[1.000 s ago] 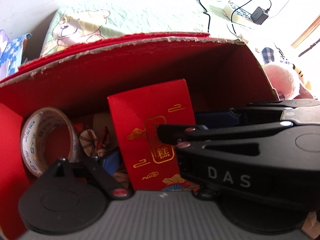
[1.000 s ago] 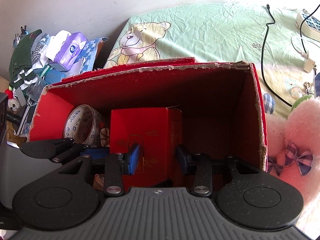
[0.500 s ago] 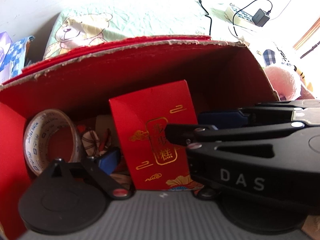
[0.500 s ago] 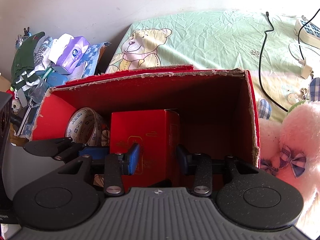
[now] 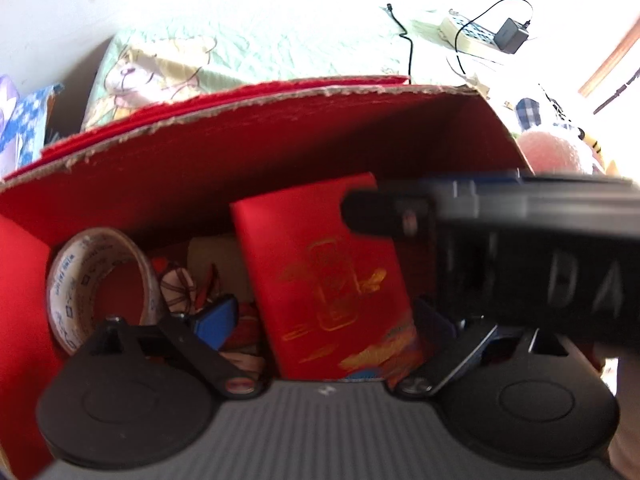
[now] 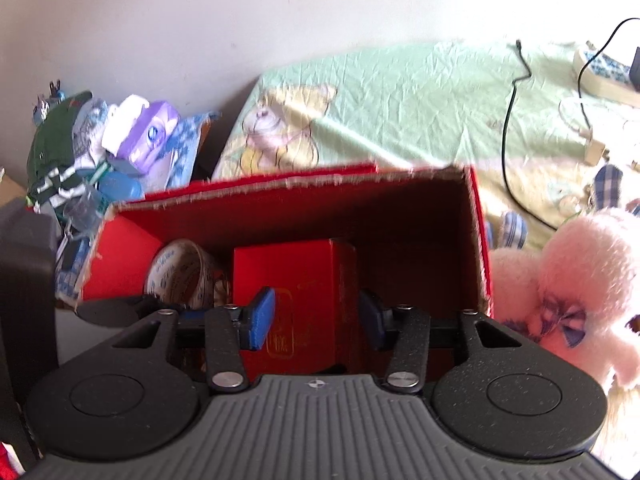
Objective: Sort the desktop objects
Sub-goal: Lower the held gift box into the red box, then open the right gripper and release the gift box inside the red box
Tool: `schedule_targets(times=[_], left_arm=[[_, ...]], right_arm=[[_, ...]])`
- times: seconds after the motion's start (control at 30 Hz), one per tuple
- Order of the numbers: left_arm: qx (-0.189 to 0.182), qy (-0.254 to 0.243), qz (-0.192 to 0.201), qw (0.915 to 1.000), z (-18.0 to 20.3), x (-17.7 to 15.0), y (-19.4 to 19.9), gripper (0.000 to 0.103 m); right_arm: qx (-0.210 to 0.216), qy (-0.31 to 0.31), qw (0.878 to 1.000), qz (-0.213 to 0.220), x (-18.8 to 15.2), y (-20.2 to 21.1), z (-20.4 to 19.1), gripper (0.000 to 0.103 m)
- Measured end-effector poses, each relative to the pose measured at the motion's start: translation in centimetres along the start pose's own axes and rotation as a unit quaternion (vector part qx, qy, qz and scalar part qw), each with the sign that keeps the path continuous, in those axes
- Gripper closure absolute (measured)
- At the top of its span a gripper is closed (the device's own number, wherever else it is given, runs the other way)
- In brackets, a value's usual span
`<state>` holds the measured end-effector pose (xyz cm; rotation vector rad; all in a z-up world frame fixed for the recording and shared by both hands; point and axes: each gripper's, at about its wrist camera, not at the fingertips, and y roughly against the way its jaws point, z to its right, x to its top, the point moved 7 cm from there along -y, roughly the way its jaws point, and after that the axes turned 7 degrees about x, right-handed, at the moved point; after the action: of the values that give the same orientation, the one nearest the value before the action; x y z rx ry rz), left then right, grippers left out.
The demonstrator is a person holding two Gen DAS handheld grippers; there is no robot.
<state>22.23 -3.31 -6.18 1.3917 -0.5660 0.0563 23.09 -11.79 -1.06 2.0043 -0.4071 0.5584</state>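
A big red cardboard box (image 5: 280, 140) (image 6: 424, 216) lies open toward me. Inside stands a small red gift box with gold print (image 5: 328, 280) (image 6: 296, 304), a roll of printed tape (image 5: 96, 280) (image 6: 180, 272) to its left, and small items between them. My left gripper (image 5: 324, 320) is open, its blue fingertips on either side of the small red box's lower part. My right gripper (image 6: 316, 316) is open and empty, above and in front of the small red box. The right gripper's black body (image 5: 520, 248) crosses the left wrist view, blurred.
A green bedsheet with a bear print (image 6: 360, 112) lies behind the box. A pink plush toy (image 6: 568, 292) sits right of it. Black cables and a power strip (image 5: 472, 34) lie at the far right. A pile of packets and clothes (image 6: 100, 148) is at the left.
My right gripper has pulled up and back from the red box; the box looks smaller and lower. My left gripper moved in closer, its right fingertip now showing beside the small red box.
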Motion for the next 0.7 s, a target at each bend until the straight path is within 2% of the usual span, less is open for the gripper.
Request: schedule_targets(times=[0.1, 0.17, 0.2, 0.33, 0.53, 0.7], left_arm=[[0.006, -0.021, 0.020, 0.9996, 0.5, 0.1, 0.5, 0.009], [0.011, -0.015, 0.018, 0.9997, 0.4, 0.1, 0.4, 0.009], [0.008, -0.009, 0.013, 0.9998, 0.2, 0.1, 0.3, 0.009], [0.010, 0.013, -0.005, 0.9999, -0.3, 0.3, -0.2, 0.009], [0.035, 0.013, 0.002, 0.9993, -0.4, 0.3, -0.2, 0.009], [0.057, 0.016, 0.008, 0.9982, -0.6, 0.3, -0.2, 0.011]], right_arm=[[0.012, 0.008, 0.999, 0.031, 0.8, 0.2, 0.0, 0.056], [0.013, 0.015, 0.999, 0.038, 1.2, -0.2, 0.2, 0.067], [0.007, 0.015, 0.999, 0.037, 1.4, -0.6, 0.5, 0.068], [0.017, 0.005, 0.999, 0.036, 1.7, -1.7, 0.9, 0.069], [0.018, 0.022, 0.999, 0.046, 1.4, -2.1, 0.7, 0.069], [-0.018, 0.029, 0.998, 0.051, 1.2, -2.7, 1.0, 0.072]])
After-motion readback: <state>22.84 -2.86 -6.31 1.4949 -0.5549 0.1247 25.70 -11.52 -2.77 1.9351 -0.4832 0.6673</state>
